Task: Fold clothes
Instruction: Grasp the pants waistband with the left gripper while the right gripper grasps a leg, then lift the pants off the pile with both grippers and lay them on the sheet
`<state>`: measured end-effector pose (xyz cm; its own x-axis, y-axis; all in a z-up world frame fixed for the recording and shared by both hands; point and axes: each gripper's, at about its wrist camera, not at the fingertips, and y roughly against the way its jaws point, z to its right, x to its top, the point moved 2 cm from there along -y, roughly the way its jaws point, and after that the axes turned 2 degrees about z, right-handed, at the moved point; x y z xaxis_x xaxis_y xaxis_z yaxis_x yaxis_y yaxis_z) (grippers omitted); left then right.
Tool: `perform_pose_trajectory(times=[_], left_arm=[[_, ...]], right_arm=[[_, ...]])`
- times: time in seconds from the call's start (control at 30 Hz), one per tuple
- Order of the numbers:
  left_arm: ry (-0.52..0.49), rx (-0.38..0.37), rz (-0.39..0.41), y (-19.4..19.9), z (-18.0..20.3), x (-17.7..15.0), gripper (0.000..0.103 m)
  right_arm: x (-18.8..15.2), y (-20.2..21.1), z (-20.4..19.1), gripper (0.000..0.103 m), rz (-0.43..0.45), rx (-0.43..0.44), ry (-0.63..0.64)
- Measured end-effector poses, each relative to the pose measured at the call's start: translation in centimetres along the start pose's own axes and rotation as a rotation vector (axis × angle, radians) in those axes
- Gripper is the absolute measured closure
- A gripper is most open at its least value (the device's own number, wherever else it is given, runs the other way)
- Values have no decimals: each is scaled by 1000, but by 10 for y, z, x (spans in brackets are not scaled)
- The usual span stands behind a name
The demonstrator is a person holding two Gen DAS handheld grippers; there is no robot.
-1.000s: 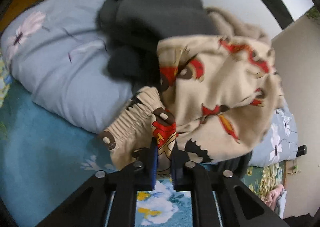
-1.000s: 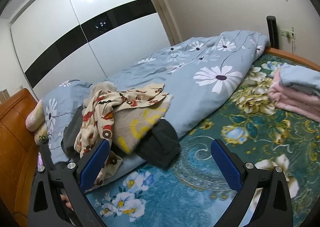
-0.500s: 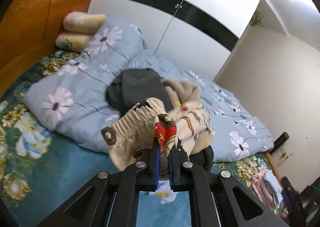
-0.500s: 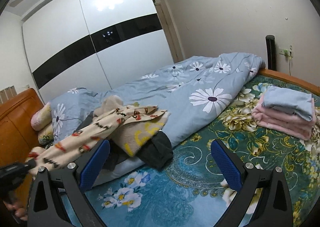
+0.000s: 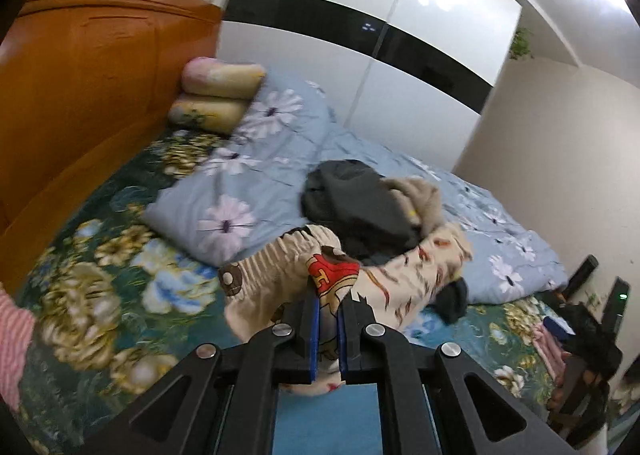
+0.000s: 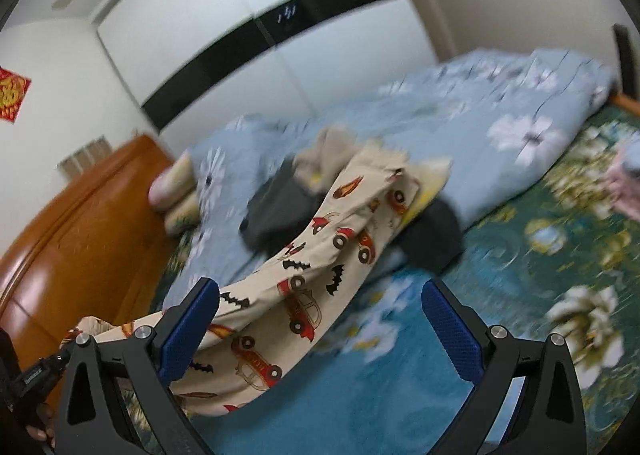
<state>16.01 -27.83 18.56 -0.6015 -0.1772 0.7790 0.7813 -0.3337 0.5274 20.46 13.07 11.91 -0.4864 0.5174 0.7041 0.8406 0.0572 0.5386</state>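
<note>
The right wrist view is smeared by motion blur: the pale blue quilt with white flowers (image 6: pixel 500 123), the teal floral bedsheet (image 6: pixel 560 255) and a pink shape cut off at the right edge (image 6: pixel 626 191) all lack sharp outlines. The cream car-and-bat-print cotton trousers (image 6: pixel 320 267) hide part of the dark grey garment (image 6: pixel 276 215) beneath them. In the left wrist view, a red-striped cloth (image 5: pixel 14 339) is cut by the left edge, and the dark clutter at the lower right (image 5: pixel 588 339) is too dim to identify.
</note>
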Motion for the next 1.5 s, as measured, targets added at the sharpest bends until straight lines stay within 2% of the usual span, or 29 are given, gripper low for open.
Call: perform_pose_trajectory(times=[0.13,0.27,0.3,0.37,0.4,0.43,0.5,0.7,0.77,0.8,0.9,0.97,1.0,1.03,1.2,1.33,1.5], left_arm=[[38,57,-37,0,-38,-13,96],[141,91,-114,-21,-79,-33,96],[161,98,-127,-25,-87,-37,96],[167,122,-144,-33,-99,-42,96],[168,132,-150,-36,-104,-44,96],[174,137,-156,-39,-109,-45,96],[191,144,-169,-44,-118,-47,96],[221,164,-181,-48,-134,-45,96],[223,168,-178,-45,-136,-44,96],[224,171,-177,-44,-137,-43,96],[223,180,-178,-41,-137,-42,96],[225,184,-182,-41,-136,-42,96],[226,183,-185,-42,-135,-42,96],[223,181,-185,-43,-133,-41,96],[191,161,-179,-47,-119,-32,96],[149,109,-145,-57,-94,-14,96],[83,-37,-30,-79,-32,30,96]], right_arm=[[-26,-62,-5,2,-187,54,-105],[-65,-132,-2,2,-398,71,-255],[-74,-145,1,4,-437,64,-289],[-92,-167,11,14,-493,27,-342],[-100,-177,16,24,-519,7,-370],[-105,-185,22,29,-535,-11,-399],[-111,-198,34,30,-555,-42,-455],[-97,-230,60,30,-538,-110,-548],[-92,-240,68,35,-532,-134,-573],[-89,-245,72,42,-528,-145,-586],[-82,-253,84,47,-518,-179,-606],[-73,-245,90,63,-506,-165,-620],[-69,-241,94,85,-501,-158,-627],[-65,-237,97,97,-495,-151,-634],[-44,-216,113,100,-466,-116,-668],[-27,-200,127,100,-443,-89,-695],[66,-122,160,100,-254,-58,-633]])
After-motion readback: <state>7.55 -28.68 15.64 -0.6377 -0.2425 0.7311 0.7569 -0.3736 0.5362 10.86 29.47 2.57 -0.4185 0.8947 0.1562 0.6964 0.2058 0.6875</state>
